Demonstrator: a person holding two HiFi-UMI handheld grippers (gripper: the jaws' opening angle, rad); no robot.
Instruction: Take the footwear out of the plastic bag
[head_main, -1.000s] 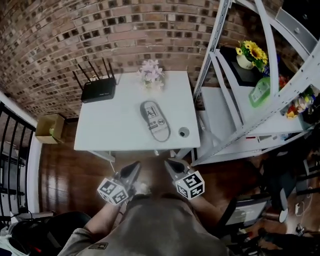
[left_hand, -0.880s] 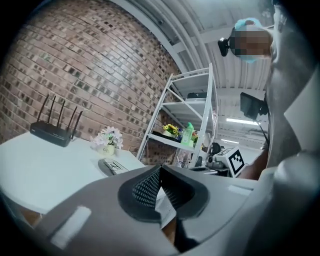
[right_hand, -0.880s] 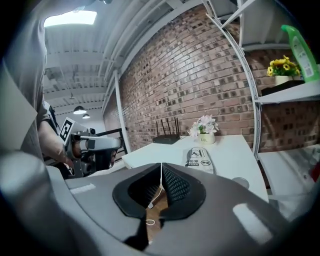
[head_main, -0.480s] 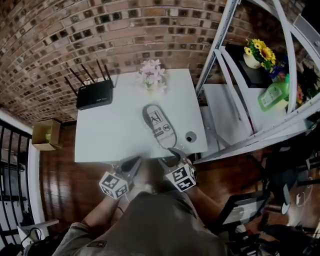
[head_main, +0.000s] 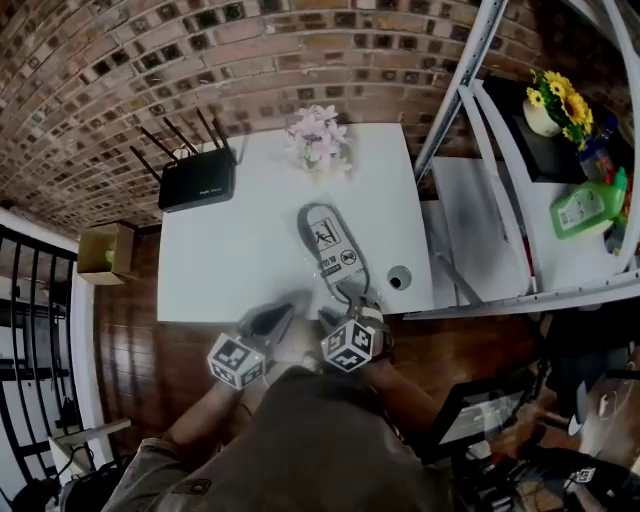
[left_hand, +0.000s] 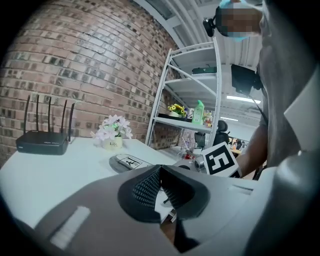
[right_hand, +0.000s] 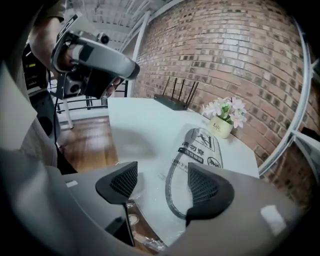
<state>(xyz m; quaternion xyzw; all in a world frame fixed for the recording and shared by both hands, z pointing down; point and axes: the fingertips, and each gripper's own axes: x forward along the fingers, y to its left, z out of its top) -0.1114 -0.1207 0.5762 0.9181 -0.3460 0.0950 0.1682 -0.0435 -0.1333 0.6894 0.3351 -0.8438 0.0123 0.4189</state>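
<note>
Plastic bag (head_main: 333, 248): printed pictograms | pot (left_hand: 113, 144): "Life" | left tongs (left_hand: 160, 172) together | right tongs (right_hand: 162, 182) just opening, empty

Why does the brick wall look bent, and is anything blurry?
Head view: the wide lens bows the brick wall and shelf posts. Left gripper view: dark rounded corners; the left gripper, so close, is soft; a mosaic patch was laid over the top. Right gripper view: the same bowing; a soft shadow lies on the white table beside the plastic bag.

Grey footwear (head_main: 330, 243) lies flat inside a printed plastic bag (head_main: 352, 285). One end reaches the table's (head_main: 230, 260) near edge, right of centre.
</note>
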